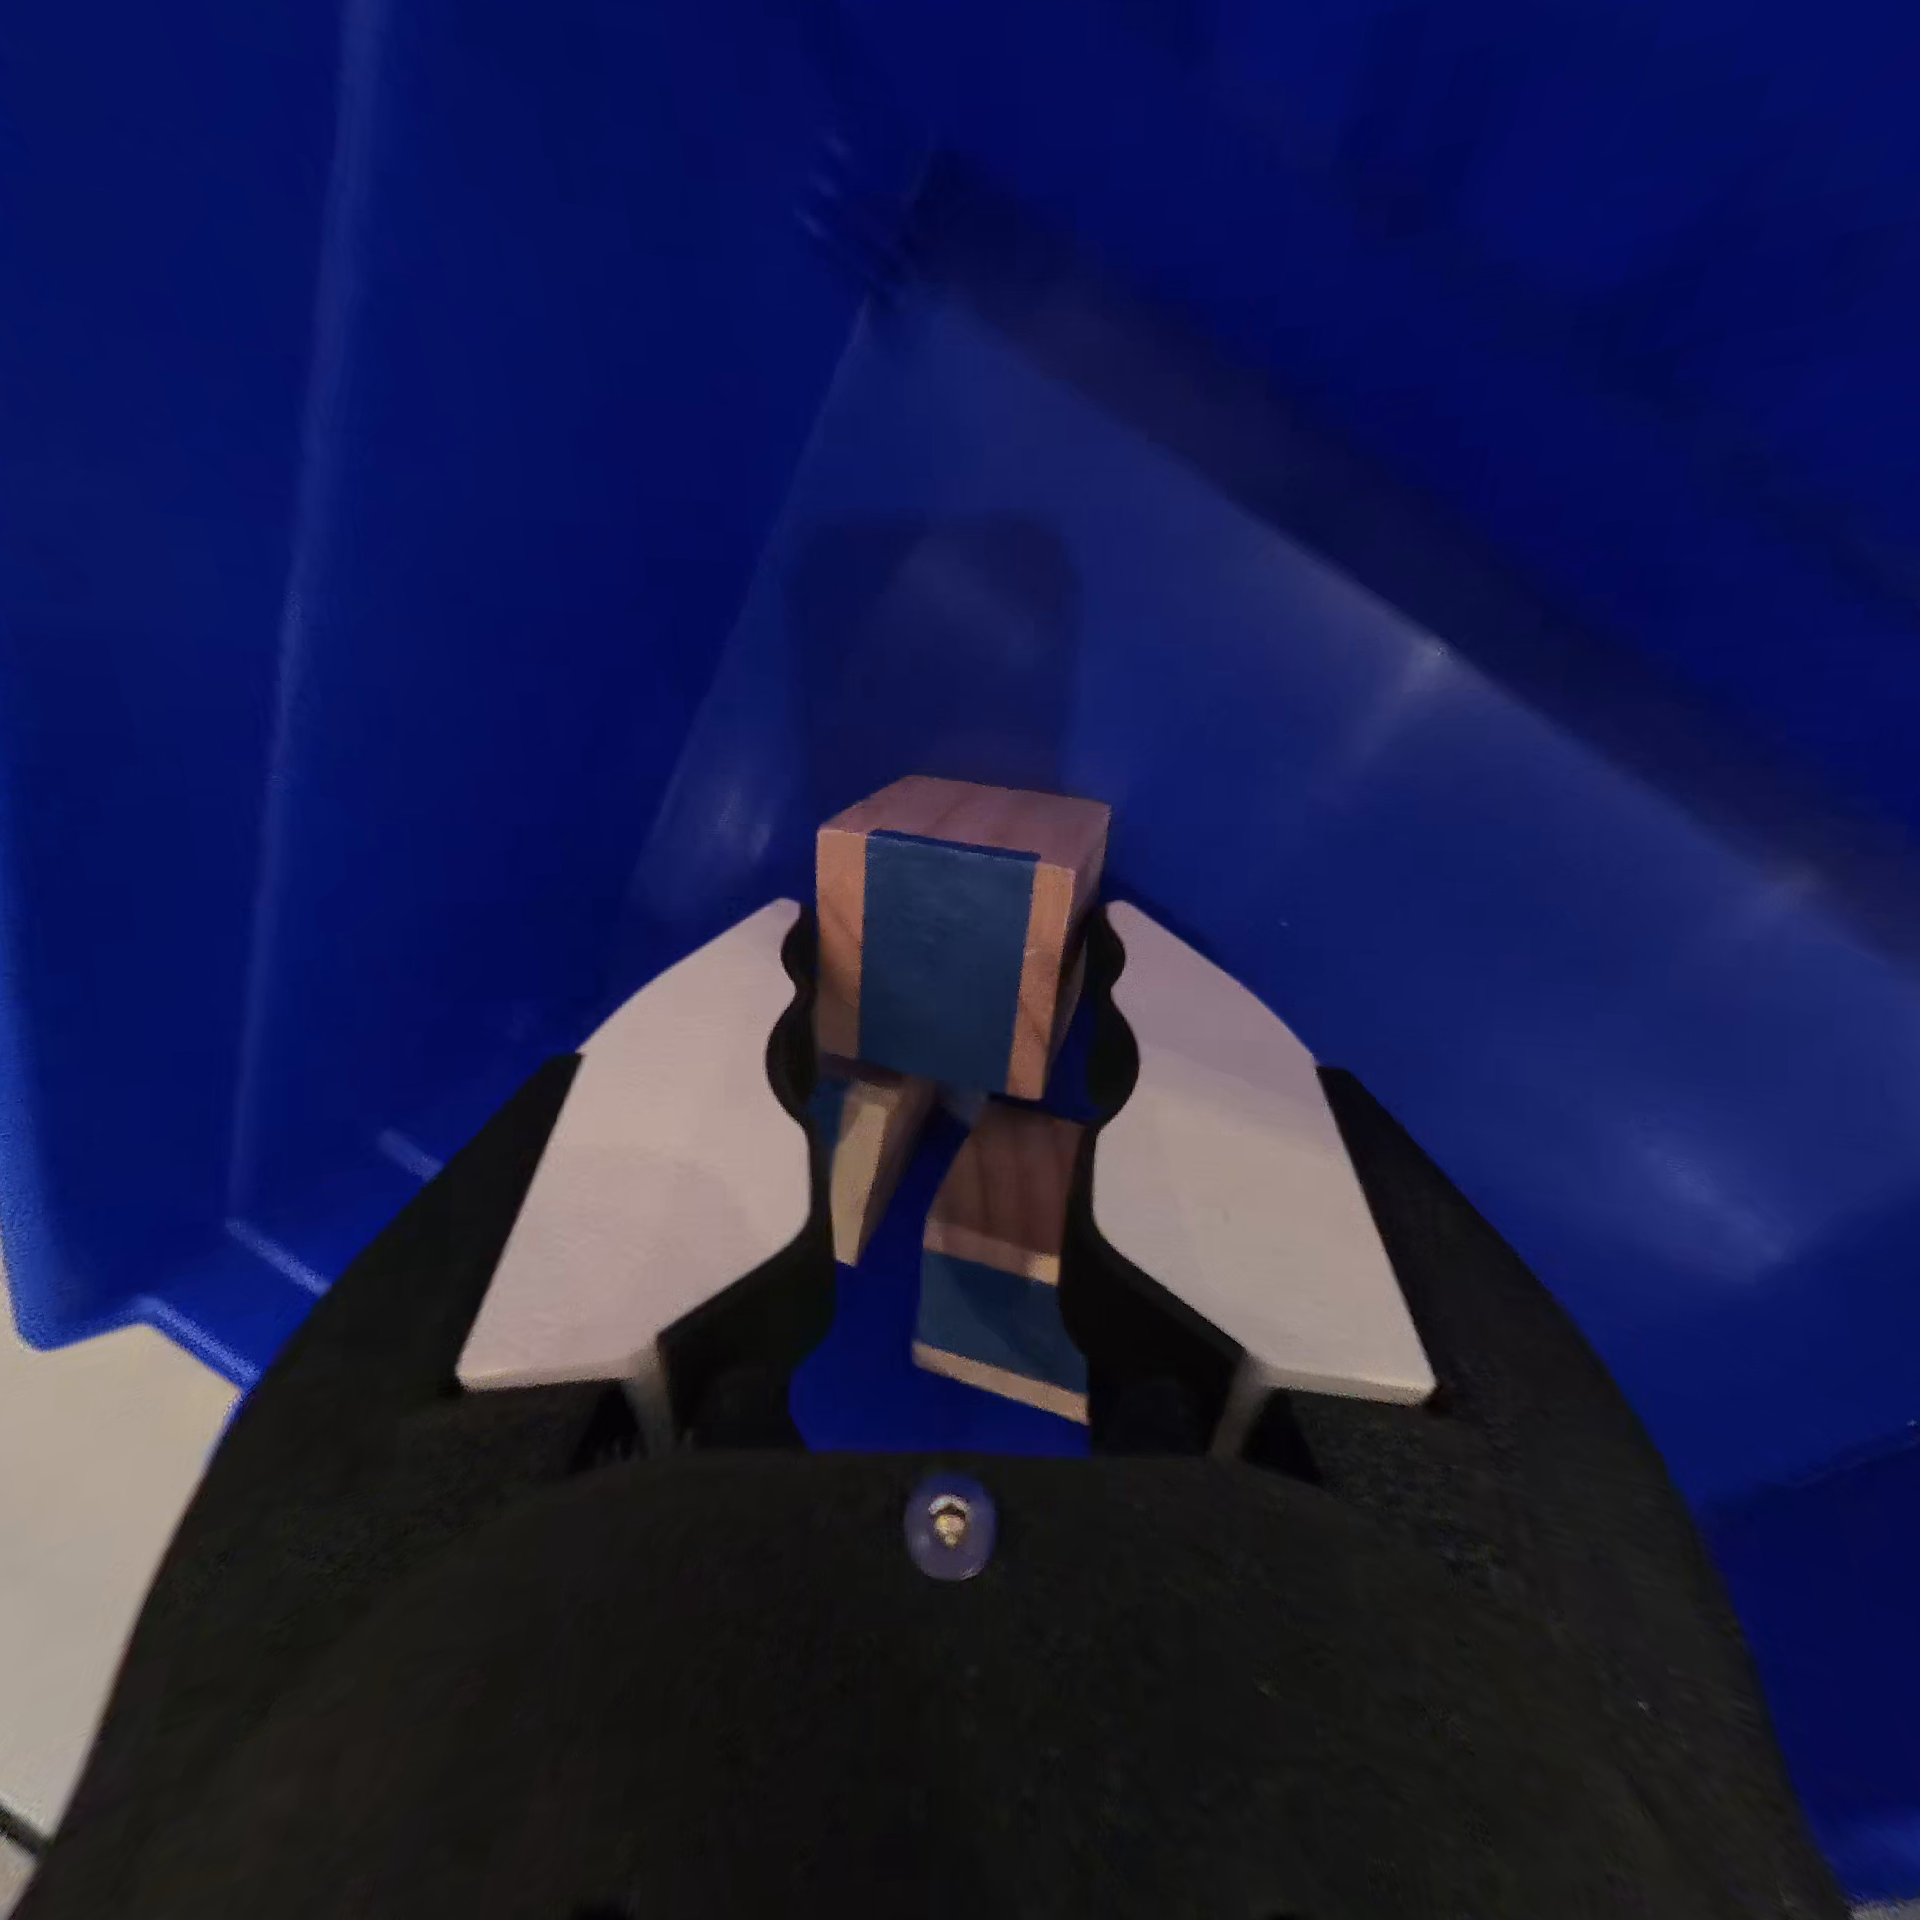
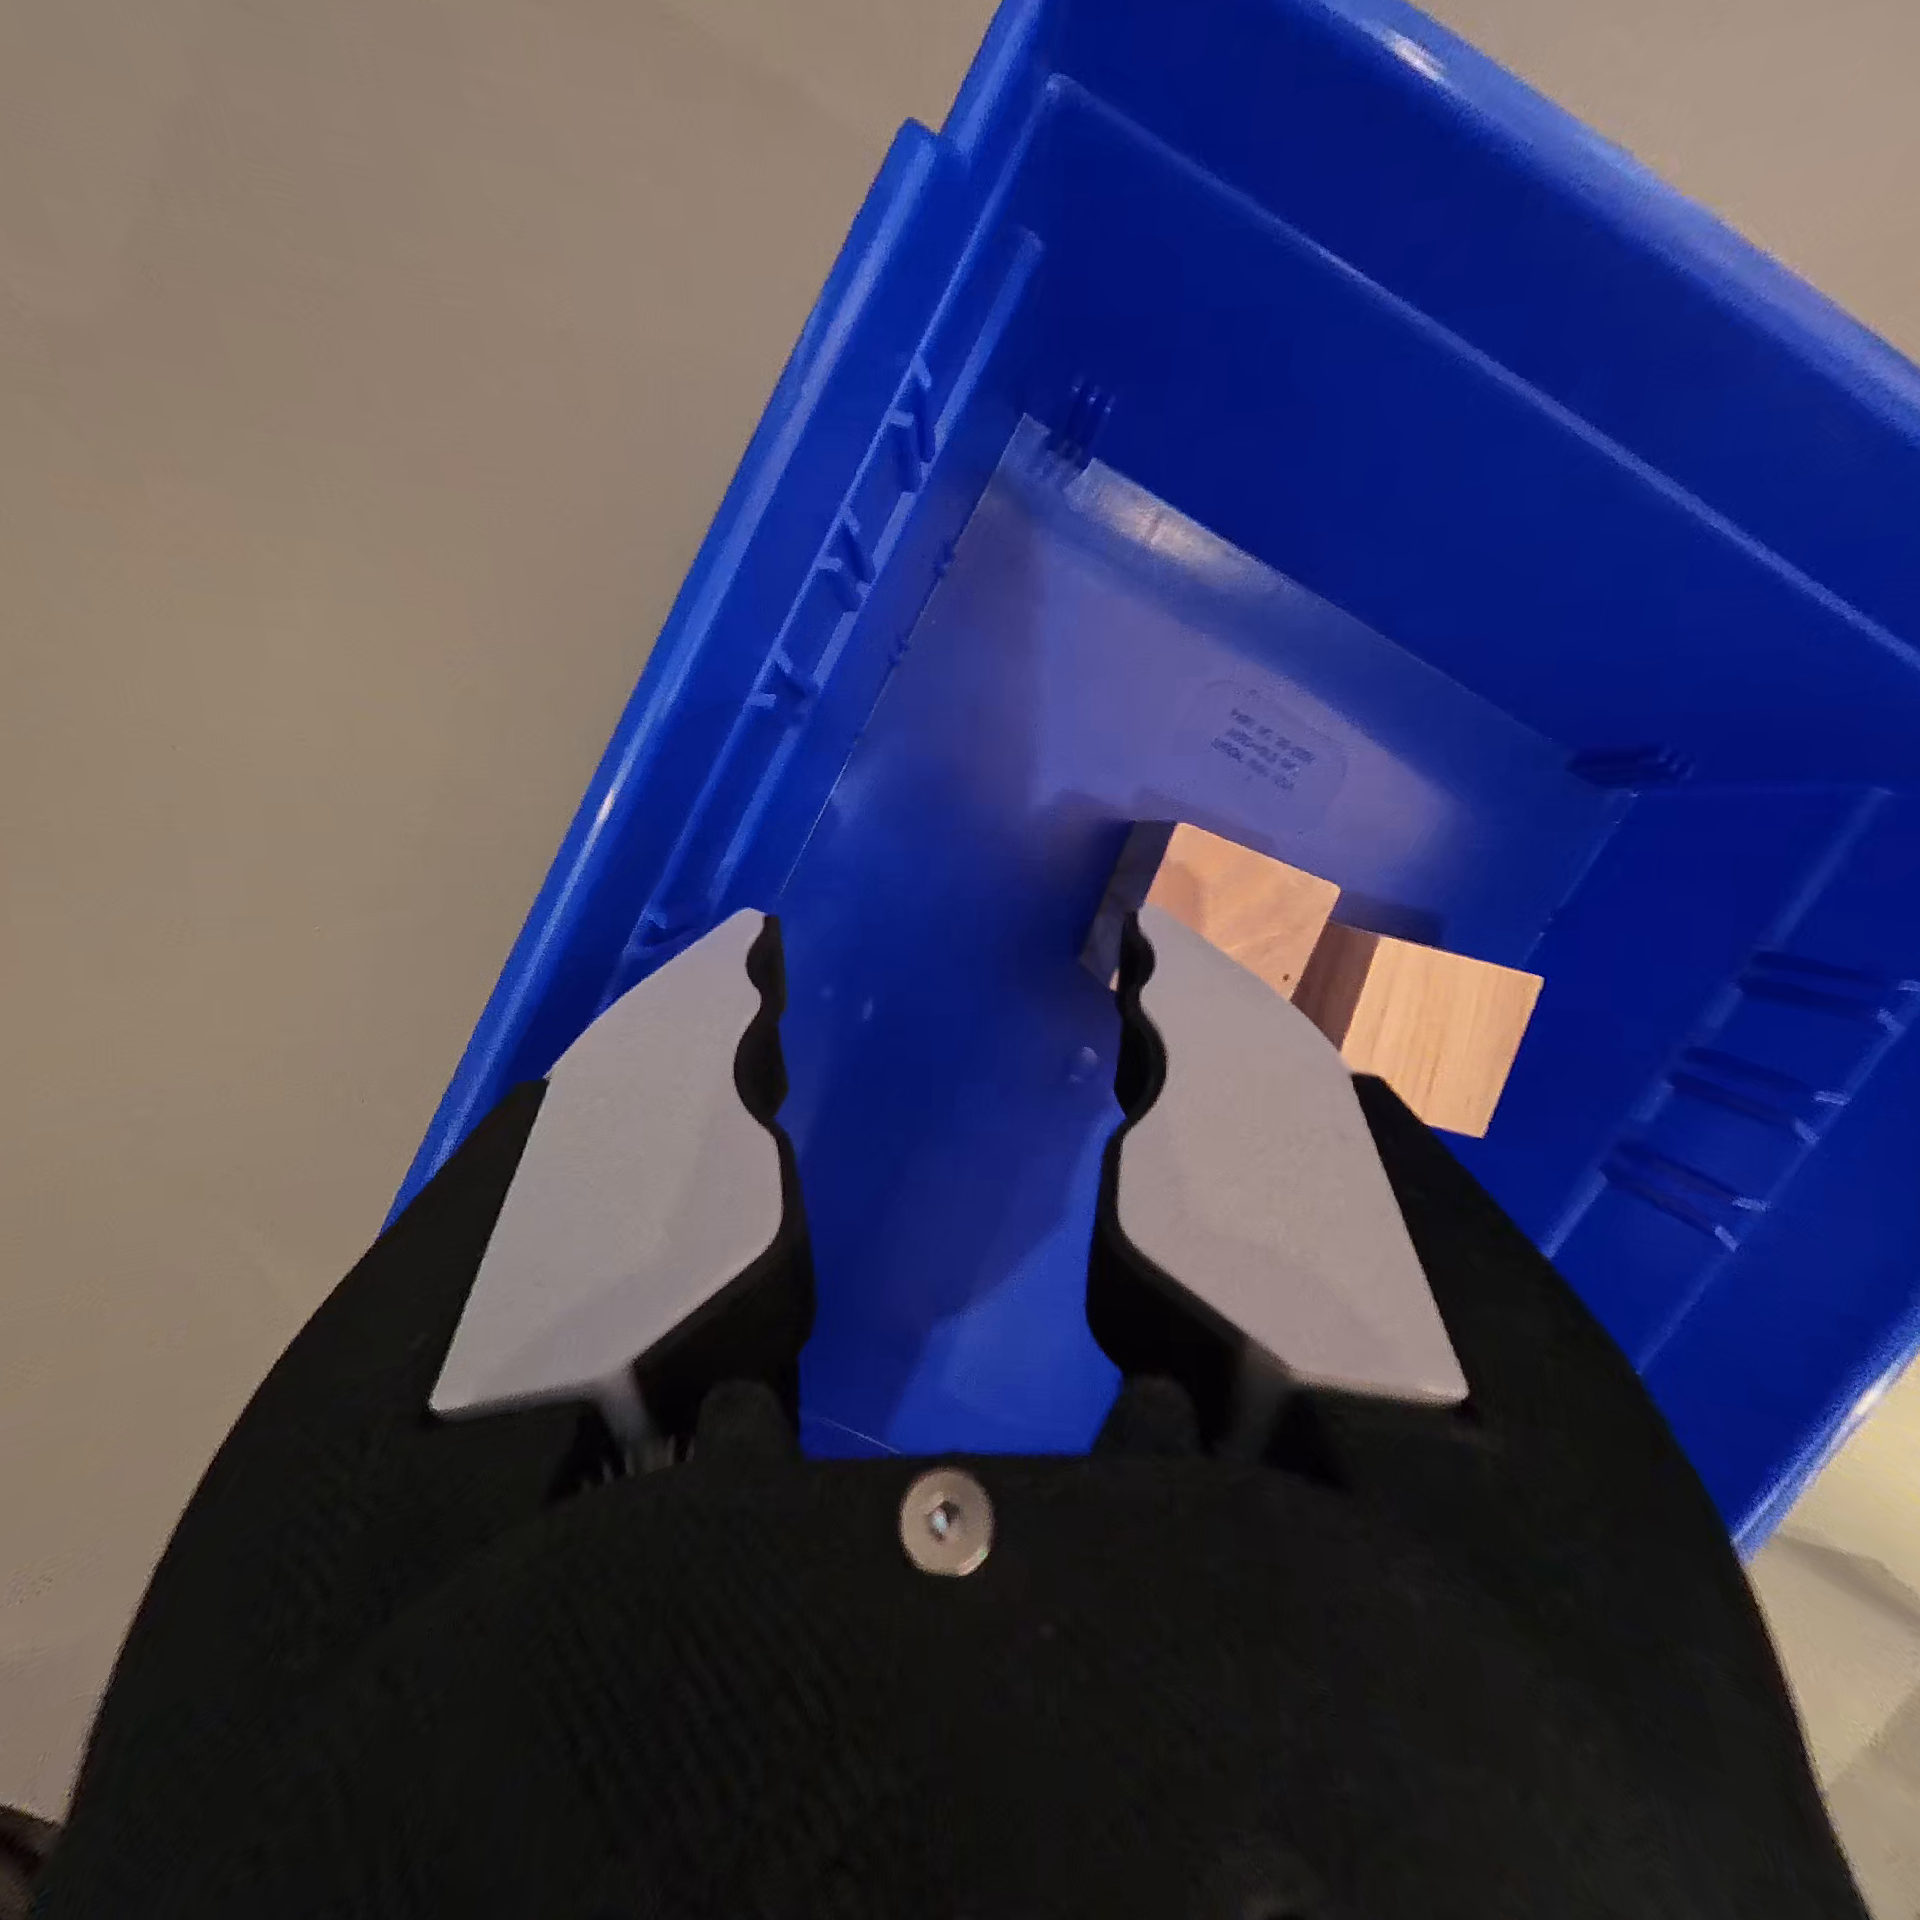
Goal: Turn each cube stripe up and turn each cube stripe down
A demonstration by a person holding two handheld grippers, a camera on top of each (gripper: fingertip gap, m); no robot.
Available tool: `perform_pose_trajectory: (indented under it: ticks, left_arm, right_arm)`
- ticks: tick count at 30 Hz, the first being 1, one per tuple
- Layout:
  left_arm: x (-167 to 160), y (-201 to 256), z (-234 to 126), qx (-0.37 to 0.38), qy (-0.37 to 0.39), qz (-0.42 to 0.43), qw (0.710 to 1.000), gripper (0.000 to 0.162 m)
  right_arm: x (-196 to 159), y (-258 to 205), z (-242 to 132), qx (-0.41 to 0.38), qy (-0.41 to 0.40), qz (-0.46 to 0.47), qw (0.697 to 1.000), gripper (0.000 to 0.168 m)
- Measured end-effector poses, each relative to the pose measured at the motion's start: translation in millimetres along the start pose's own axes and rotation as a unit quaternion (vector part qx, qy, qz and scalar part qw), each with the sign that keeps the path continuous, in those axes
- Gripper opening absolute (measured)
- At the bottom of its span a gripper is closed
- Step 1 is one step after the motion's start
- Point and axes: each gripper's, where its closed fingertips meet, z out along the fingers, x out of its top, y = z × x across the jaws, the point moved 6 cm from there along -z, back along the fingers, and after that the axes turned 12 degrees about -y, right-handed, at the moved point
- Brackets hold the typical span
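Blue plastic bin [image 1: 1351, 416] fills my left wrist view; its wall and floor are all I see behind the left tool [image 1: 951, 925]. Left tool is clamped on a wooden cube with a blue tape stripe [image 1: 951, 935], both fingers pressed against its sides near the tips. The stripe on that cube faces the camera and runs top to bottom; plain wood shows on the top face. The held cube sits clear above the bin floor.

Below it, between the fingers, I see two more pieces: a second wooden cube with a blue stripe [image 1: 1003, 1257] lying tilted on the bin floor, stripe on the face nearest the camera, and a third wooden cube [image 1: 868, 1164], only partly visible, tilted, tucked against the left finger. Can't tell whether the held cube touches either one.

Right wrist view: right tool [image 2: 945, 966] hangs open and empty over the bin, fingers spread wide with blue floor between them. Two plain-looking wooden cubes [image 2: 1423, 1029] lie on the bin floor just beyond the right finger, touching each other; no stripe visible on them from here. One is partly hidden behind the finger. Grey tabletop [image 2: 312, 520] surrounds the bin.
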Motion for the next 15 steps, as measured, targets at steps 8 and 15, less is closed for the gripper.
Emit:
perform_pose_trajectory:
  ticks: [8,15]
  left_arm:
    - [-3,6,-10,-0.05,-0.005,-0.024,0.998,0.047]
    - [-10,-10,-118,0.021,0.2,-0.111,0.973,0.047]
  right_arm:
    - [-1,-3,1,-0.008,-0.012,-0.015,1.0,0.063]
    - [14,-13,-42,-0.071,0.102,-0.038,0.992,0.06]
